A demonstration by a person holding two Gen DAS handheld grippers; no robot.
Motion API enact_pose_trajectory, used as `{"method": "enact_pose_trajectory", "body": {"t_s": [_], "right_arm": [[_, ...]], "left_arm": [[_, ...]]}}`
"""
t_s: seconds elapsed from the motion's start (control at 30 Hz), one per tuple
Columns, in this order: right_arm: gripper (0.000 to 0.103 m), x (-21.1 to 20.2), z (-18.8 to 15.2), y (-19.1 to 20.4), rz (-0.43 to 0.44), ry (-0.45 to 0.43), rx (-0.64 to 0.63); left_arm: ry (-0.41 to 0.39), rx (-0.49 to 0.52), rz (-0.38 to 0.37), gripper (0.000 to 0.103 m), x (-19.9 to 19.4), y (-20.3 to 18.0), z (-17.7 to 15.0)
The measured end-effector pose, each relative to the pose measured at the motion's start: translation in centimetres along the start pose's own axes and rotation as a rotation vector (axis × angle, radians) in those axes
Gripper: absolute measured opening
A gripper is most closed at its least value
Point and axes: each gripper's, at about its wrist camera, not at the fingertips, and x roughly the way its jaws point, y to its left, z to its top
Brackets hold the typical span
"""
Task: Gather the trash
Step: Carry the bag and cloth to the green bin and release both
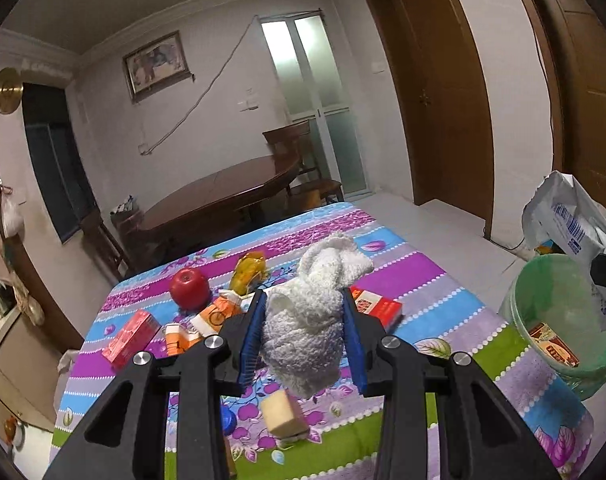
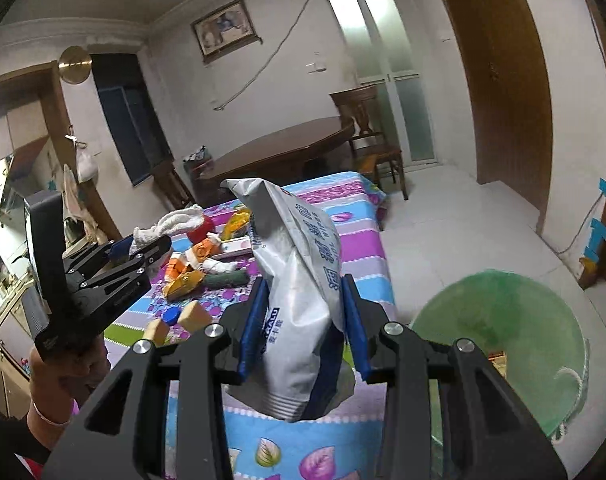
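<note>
My left gripper (image 1: pixel 303 304) is shut on a crumpled white cloth (image 1: pixel 315 312), held above the patterned table (image 1: pixel 443 292). The silver wet-wipes bag (image 2: pixel 299 280) stands upright in my right gripper (image 2: pixel 303 292), whose blue pads press its sides. A green bin (image 2: pixel 503 340) with a liner sits low to the right of the table; in the left wrist view the green bin (image 1: pixel 559 312) holds a red box. On the table lie a red apple (image 1: pixel 189 289), red boxes (image 1: pixel 131 336), orange wrappers (image 1: pixel 211 316), a yellow wrapper (image 1: pixel 247 272) and a wooden block (image 1: pixel 281 414).
A brown dining table (image 1: pixel 223 196) and chairs stand behind the patterned table. Wooden doors (image 1: pixel 443 92) line the right wall. White tiled floor (image 2: pixel 463 220) lies open between table and doors. A person's hand (image 2: pixel 63 372) holds the left gripper (image 2: pixel 143 248) at the left in the right wrist view.
</note>
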Motion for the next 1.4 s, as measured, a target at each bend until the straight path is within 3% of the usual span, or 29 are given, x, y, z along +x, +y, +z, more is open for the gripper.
{"method": "enact_pose_trajectory", "body": {"t_s": [0.4, 0.67, 0.93, 1.4], "right_arm": [[0.036, -2.2, -0.5, -2.6, -0.088, -0.02, 0.031], [0.036, -4.4, 0.0, -5.7, -0.211, -0.008, 0.019], [0.036, -5.2, 0.5, -8.7, -0.305, 0.049, 0.032], [0.036, -4.8, -0.1, -14.7, -0.355, 0.196, 0.165]], "left_arm": [[-0.022, 0.044, -0.046, 0.038, -0.3, -3.7, 1.2], [-0.03, 0.098, -0.121, 0.038, 0.8, -8.7, 2.7], [-0.03, 0.151, -0.191, 0.038, 2.5, -14.4, 4.0], [0.04, 0.246, -0.372, 0.038, 6.9, -24.2, 5.0]]}}
